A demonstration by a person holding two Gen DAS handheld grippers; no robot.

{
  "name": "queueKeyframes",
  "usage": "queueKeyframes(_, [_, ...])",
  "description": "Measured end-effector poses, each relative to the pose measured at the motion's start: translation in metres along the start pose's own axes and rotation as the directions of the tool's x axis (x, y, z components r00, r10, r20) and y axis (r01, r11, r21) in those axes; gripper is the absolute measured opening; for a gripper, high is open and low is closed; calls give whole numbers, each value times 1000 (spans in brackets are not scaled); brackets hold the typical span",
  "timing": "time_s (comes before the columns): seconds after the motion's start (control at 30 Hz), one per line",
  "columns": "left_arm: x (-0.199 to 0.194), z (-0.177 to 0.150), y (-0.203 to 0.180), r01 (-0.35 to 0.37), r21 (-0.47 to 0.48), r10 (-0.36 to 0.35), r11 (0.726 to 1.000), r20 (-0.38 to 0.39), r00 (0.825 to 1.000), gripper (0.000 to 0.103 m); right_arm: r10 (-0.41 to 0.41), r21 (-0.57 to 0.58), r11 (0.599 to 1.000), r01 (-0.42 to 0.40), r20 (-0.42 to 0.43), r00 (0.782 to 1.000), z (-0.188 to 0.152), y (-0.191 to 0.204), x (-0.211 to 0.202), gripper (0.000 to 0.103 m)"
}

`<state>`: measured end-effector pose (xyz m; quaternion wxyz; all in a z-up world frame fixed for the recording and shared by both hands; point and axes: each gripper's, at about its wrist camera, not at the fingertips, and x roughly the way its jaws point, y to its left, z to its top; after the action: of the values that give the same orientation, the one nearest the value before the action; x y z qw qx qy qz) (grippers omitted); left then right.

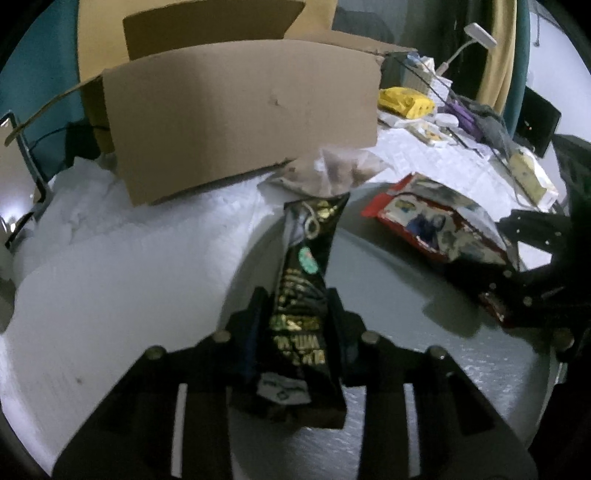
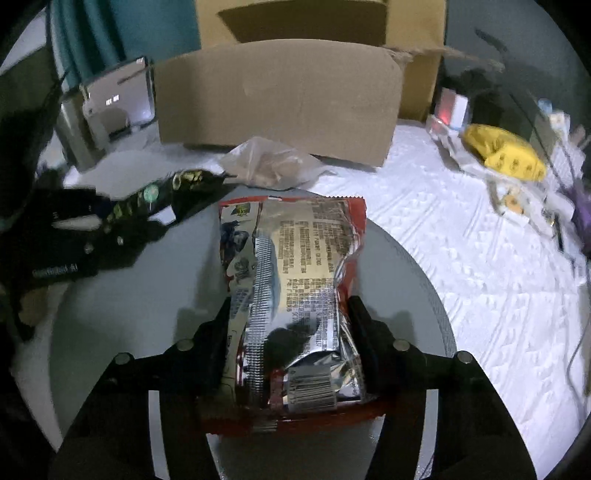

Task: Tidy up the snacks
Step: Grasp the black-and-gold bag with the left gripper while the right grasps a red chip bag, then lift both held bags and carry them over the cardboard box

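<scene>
A brown cardboard box (image 2: 277,99) with its flaps up stood at the back of the white quilted cover (image 2: 461,240), and a clear bag of pale snacks (image 2: 273,164) lay just before it at the far rim of the round grey tray (image 2: 417,280). The right gripper (image 2: 291,317) had its 2 jaws pressed on the sides of a red-and-silver foil packet (image 2: 295,280) — roughly half open. The left gripper (image 1: 295,314) was clamped nearly together on a narrow black snack pouch (image 1: 306,280) above the tray.

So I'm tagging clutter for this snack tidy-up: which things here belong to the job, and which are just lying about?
Job:
black snack packet
red-and-silver snack bag
clear bag of snacks
cardboard box

Lying about:
yellow item
desk lamp
purple item
</scene>
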<state>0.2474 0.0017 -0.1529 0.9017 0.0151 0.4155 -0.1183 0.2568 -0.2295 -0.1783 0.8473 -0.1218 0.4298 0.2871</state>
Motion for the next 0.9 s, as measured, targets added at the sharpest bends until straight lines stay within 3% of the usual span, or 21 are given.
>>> queueKeyframes(0.47, [-34, 1, -6, 17, -66, -12, 998, 69, 998, 32, 5, 17, 1000, -6, 73, 997, 7, -3, -36, 61])
queueKeyframes(0.9, [-58, 33, -4, 6, -79, 5, 997, 140, 990, 32, 4, 4, 1000, -4, 152, 988, 40, -14, -59, 61])
